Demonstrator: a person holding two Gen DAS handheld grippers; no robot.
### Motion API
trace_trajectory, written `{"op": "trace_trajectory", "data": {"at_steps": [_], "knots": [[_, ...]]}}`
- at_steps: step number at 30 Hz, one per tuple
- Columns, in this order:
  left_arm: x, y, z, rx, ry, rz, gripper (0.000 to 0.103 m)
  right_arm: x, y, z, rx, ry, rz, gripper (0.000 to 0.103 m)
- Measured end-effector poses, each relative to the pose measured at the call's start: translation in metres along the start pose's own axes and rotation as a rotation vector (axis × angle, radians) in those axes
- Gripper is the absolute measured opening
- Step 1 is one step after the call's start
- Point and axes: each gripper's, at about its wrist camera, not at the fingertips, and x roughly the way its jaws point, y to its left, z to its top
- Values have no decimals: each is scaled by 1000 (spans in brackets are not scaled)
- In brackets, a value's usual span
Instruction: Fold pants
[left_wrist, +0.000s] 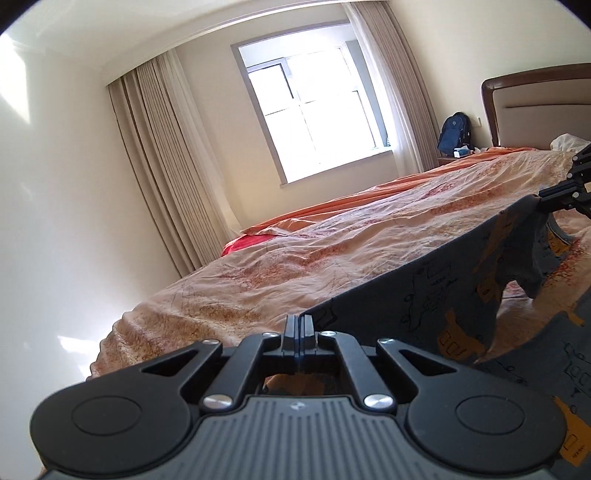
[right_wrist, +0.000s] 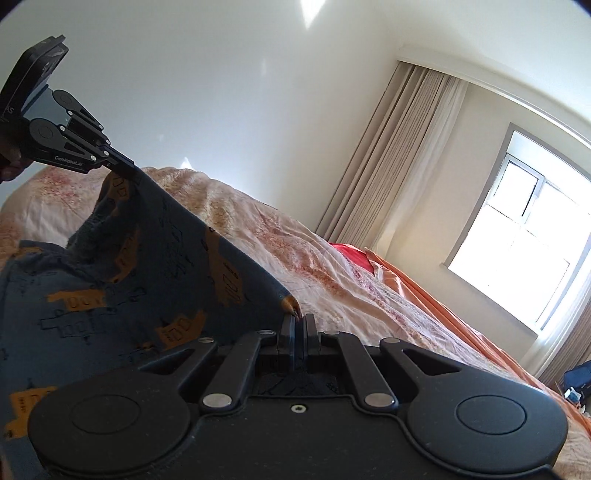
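Stretching across both frames, the pants (left_wrist: 436, 295) are held taut above the bed (left_wrist: 258, 273), clamped by the left gripper (left_wrist: 298, 325) and the right gripper (right_wrist: 298, 326).

The pants (left_wrist: 436, 291) are hanging stretched in the air above the bed (left_wrist: 295, 266), their top edge running taut between two pinched corners. They are dark blue-grey cloth printed with orange shapes and thin black line drawings, and the lower part is sagging in loose folds toward the bedspread.
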Motion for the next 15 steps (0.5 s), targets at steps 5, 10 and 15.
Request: {"op": "trace_trajectory", "data": {"at_steps": [5, 10, 15], "knots": [[-46, -17, -23, -18, 10, -38, 0, -60, 28, -27, 55, -16, -4, 3], [-70, -37, -55, -20, 46, -40, 0, -88, 56, -48, 113, 20, 5, 3], [-69, -47, -92, -18, 117, -55, 0, -91, 85, -78, 183, 70, 10, 3]]}}
